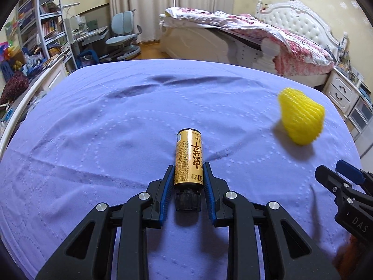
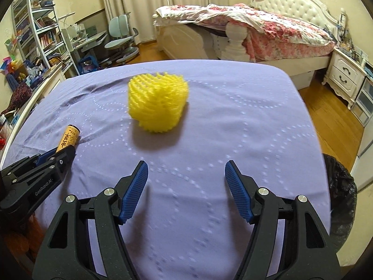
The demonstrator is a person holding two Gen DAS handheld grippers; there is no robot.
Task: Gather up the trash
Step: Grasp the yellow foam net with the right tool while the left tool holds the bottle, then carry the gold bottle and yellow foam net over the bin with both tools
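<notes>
Bin bag [image 2: 341, 186] cut off; net [image 1: 302, 116] blurred

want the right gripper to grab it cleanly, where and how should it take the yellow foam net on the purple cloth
Grip the yellow foam net across its middle, one pad on each side wall, coming from the near side and above, where the right gripper already stands open. It lies as a squat, soft mesh sleeve apart from the bottle, so both flanks look free; a mid-body squeeze should probably hold better than pinching its ragged rim.
</notes>
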